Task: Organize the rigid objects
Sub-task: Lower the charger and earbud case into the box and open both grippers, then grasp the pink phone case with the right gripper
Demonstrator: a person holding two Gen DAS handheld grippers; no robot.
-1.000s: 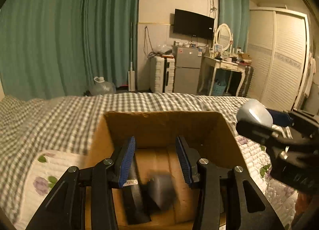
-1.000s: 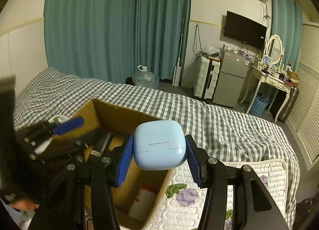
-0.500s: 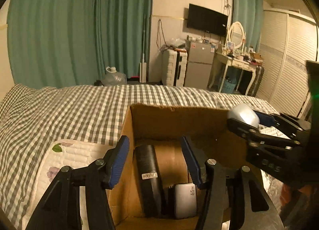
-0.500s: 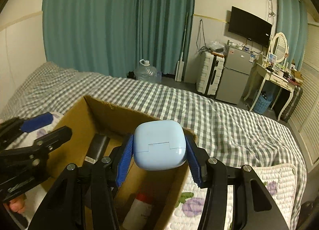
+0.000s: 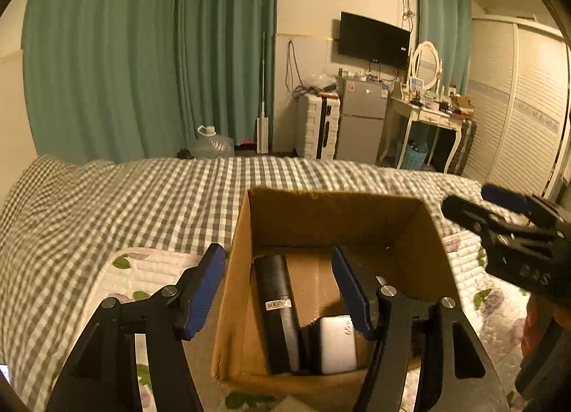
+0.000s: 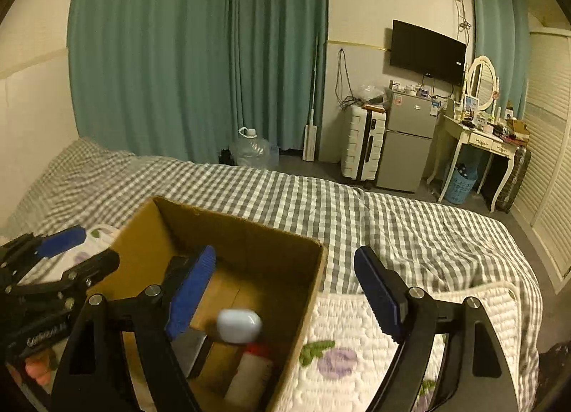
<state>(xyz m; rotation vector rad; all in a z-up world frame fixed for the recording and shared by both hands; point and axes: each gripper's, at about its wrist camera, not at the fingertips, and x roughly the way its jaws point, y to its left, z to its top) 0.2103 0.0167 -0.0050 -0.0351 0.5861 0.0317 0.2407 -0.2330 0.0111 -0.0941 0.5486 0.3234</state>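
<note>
Fig.: right tool (image 6: 285,292) w/ jaws spread wide, grasping nothing, light-blue case (image 6: 239,325) blurred in mid-air inside cardboard box (image 6: 232,230) on bed (image 6: 410,230); left tool (image 5: 278,287) likewise released; risk: case may bounce off bottle (image 6: 249,372) & land askew.

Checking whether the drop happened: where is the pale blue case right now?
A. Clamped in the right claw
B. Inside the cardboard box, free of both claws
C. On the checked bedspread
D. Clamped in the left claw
B: the right claw stands open and holds nothing, and the blurred case sits below it inside the box.
</note>
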